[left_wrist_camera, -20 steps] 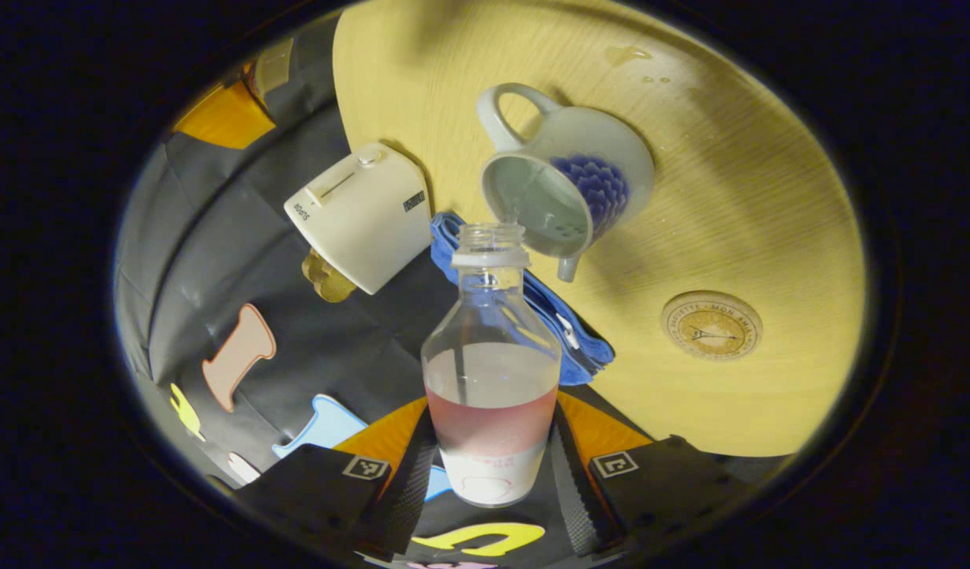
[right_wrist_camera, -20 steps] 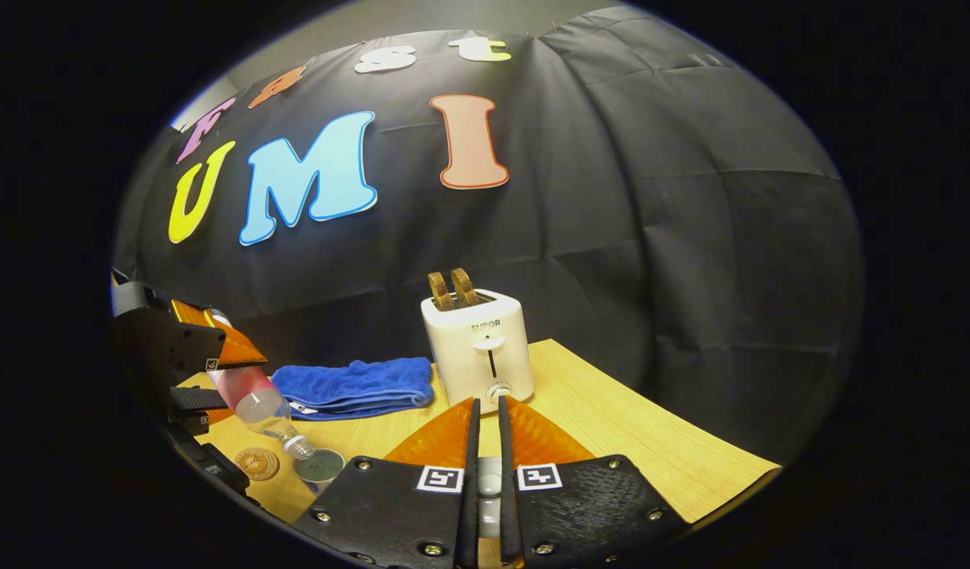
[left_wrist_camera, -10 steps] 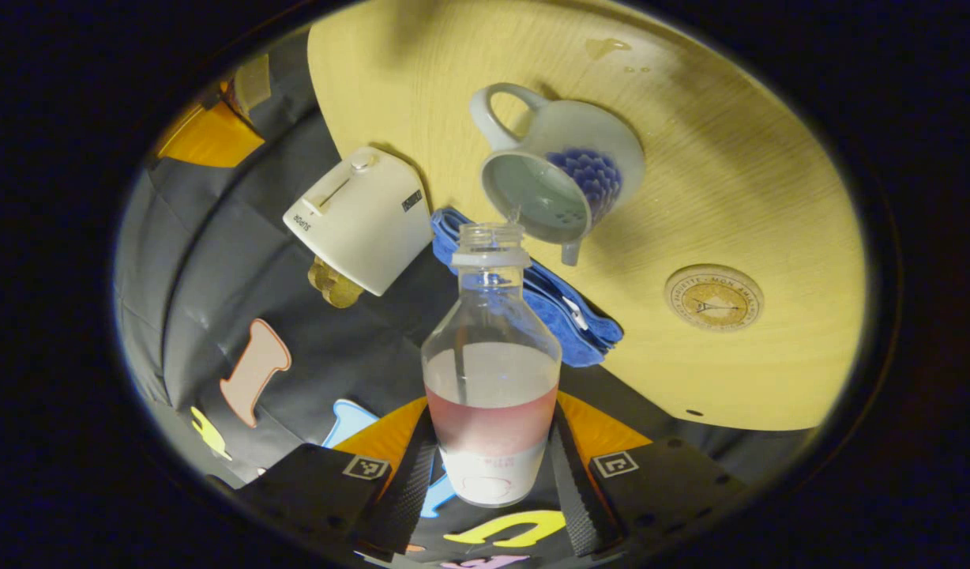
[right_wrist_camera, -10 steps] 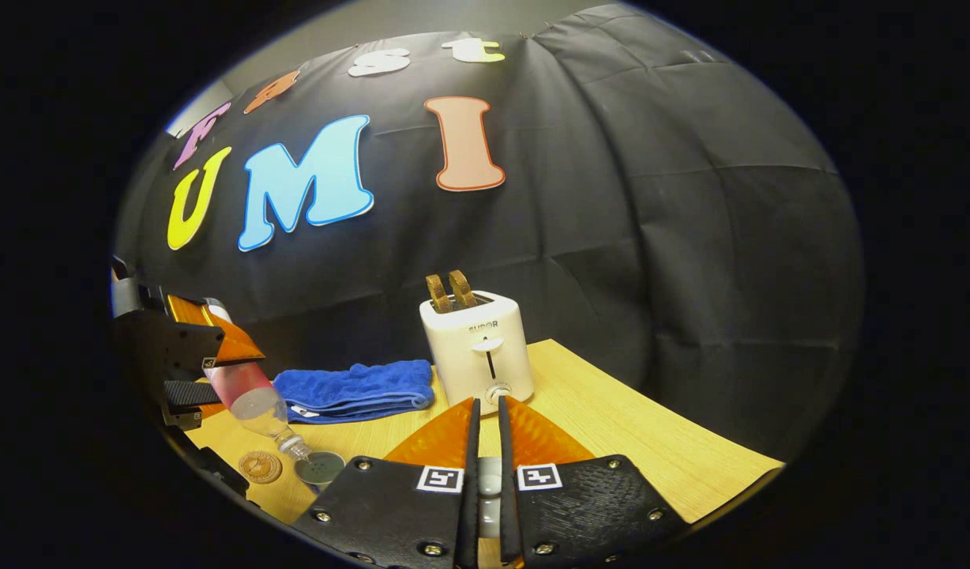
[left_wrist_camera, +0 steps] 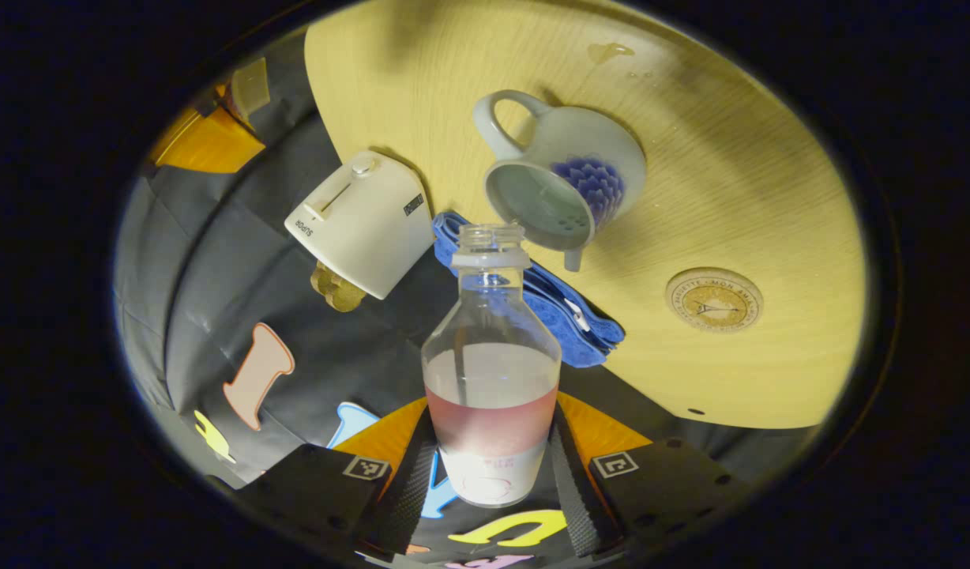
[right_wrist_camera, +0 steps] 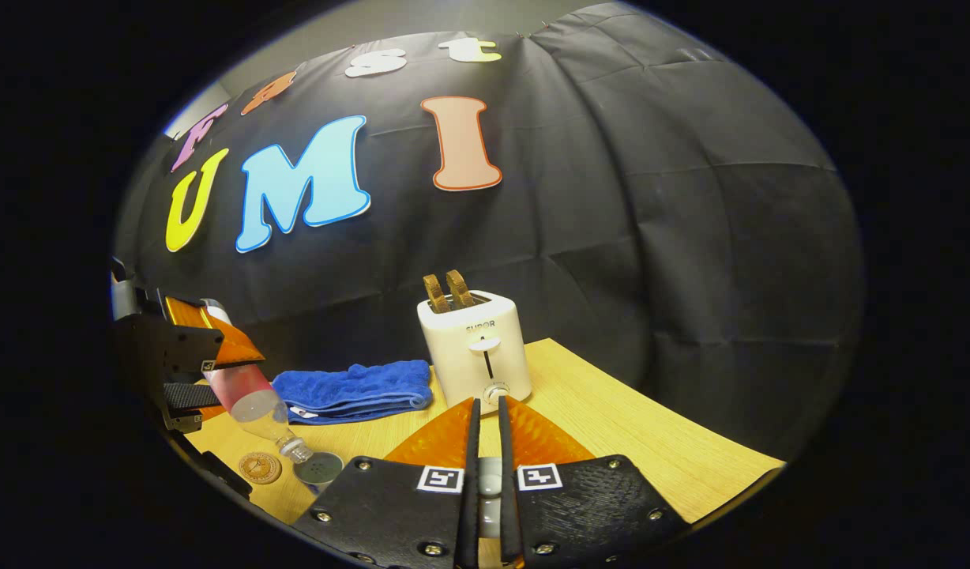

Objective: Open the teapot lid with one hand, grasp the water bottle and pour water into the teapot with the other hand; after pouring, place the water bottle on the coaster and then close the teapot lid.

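Wooden table (left_wrist_camera: 738, 182) carrying the open teapot (left_wrist_camera: 568, 186), coaster (left_wrist_camera: 713, 299) at its four o'clock; left gripper (left_wrist_camera: 489, 466) clamping the tilted water bottle (left_wrist_camera: 490, 371), mouth nearing the teapot; right gripper (right_wrist_camera: 485, 442) pinching something pale, identity unclear.

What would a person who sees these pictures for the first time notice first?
First, the water bottle clamped in the left gripper, tilted with its open neck just above the lidless teapot on the wooden table. Next, the round coaster lying bare beside the teapot. In the right gripper view, the white toaster with two slices of toast stands beside a folded blue towel.
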